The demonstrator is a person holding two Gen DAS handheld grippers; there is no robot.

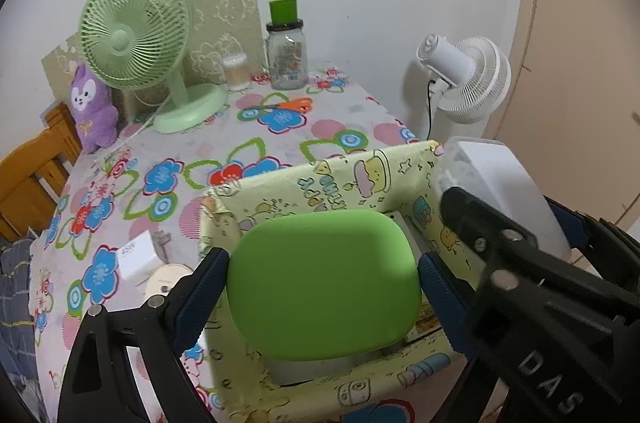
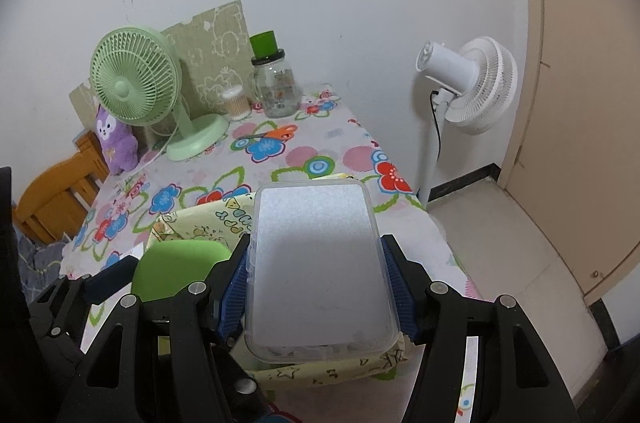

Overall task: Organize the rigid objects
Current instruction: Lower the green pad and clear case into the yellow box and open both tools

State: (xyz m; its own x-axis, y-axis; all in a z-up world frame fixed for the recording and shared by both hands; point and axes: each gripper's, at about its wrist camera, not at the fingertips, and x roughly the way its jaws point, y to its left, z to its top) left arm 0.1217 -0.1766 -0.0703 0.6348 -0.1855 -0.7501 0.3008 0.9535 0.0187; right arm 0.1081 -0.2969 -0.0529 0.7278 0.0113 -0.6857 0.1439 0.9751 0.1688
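Presently held, item one: green-lidded case (image 1: 324, 283), rounded, white beneath the lid, clamped between the blue pads of the left gripper (image 1: 323, 287), one pad on each short side, fingers narrowed onto it. It hangs inside the mouth of the yellow cartoon-print box (image 1: 352, 179), apparently so it can be lowered in flat without catching the fabric walls. Item two: clear plastic container (image 2: 320, 271) with frosted lid, gripped across its width by the right gripper (image 2: 318, 291), pads pressed to both long sides, fingers set at medium spread. It sits above the box's right portion, just beside the green case; whether its base touches the box floor cannot be told. Both appear carried level and side by side so they pack next to one another. Unsorted on the floral tablecloth (image 1: 280, 139), left of the box: white charger plug (image 1: 136, 257) and a round white disc (image 1: 166, 281), touching or nearly so. Background stock: green desk fan (image 1: 136, 35), glass jar (image 1: 286, 55), purple plush (image 1: 94, 107).
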